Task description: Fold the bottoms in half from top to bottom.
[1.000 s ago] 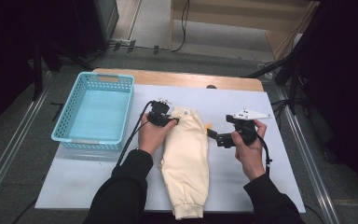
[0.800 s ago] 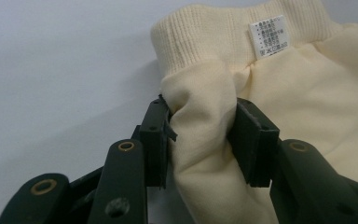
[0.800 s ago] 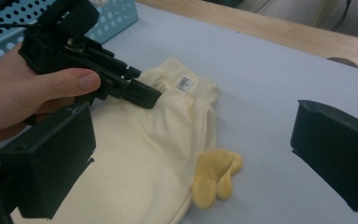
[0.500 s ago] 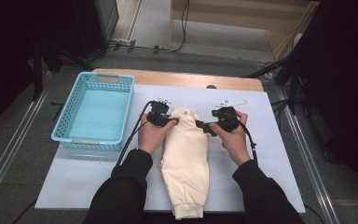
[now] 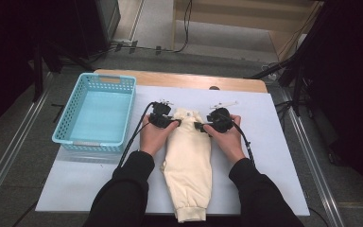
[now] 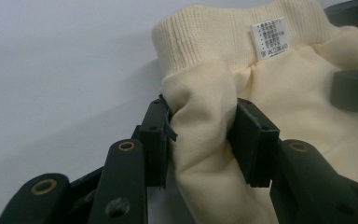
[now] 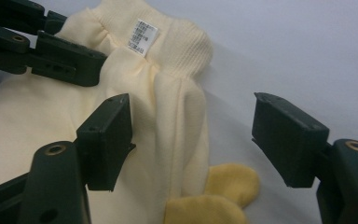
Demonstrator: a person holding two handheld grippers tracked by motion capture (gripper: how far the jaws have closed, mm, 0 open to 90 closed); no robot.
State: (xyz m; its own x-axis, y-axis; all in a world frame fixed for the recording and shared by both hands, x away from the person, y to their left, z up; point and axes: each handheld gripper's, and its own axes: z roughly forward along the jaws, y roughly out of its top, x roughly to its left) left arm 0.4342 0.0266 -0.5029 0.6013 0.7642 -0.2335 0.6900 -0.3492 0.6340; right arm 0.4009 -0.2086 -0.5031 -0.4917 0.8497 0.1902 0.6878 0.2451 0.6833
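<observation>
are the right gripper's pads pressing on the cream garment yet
Apart. The right gripper view shows the right gripper astride the cream garment, with bare table between fabric and one pad.

The one piece of writing in sight is a small white care label [image 6: 269, 38] sewn inside the ribbed waistband [image 6: 214, 35] of the cream garment [image 5: 189, 161]. In the left gripper view it bears several short lines of dark print, too small and blurred to read. The right gripper view shows the same label [image 7: 144, 35], its print just as illegible. No brand, number or sign can be made out on it.
</observation>
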